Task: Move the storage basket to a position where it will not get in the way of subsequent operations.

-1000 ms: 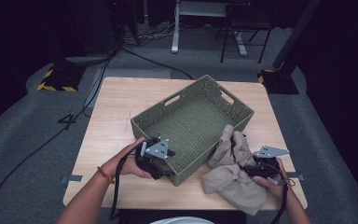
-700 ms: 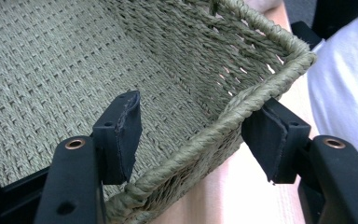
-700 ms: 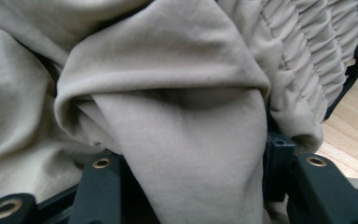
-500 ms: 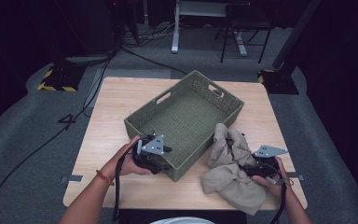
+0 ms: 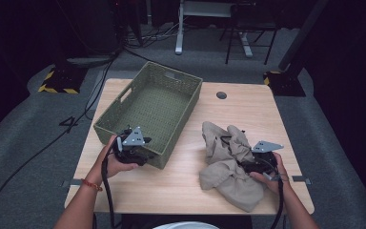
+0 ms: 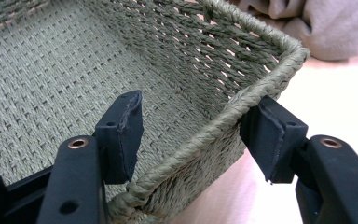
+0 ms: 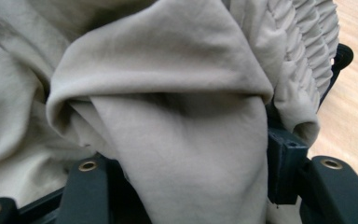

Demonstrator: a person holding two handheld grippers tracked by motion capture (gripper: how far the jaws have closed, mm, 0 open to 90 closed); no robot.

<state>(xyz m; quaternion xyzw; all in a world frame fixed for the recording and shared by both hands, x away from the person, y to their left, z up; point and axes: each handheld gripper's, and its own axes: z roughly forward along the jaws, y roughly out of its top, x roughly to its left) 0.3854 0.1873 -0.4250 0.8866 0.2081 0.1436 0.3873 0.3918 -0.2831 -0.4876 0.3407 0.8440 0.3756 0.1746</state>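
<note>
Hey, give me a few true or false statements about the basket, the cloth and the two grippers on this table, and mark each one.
1. The green woven basket has nothing inside it. True.
2. The beige cloth lies in the basket. False: it is bunched on the wooden table, to the right of the basket.
3. The left gripper straddles the basket's near wall, one finger inside and one outside. True.
4. The right gripper is by the basket handle. False: its fingers are in the cloth, with folds of fabric between them.
5. The cloth is folded flat. False: it is crumpled in a heap.
</note>
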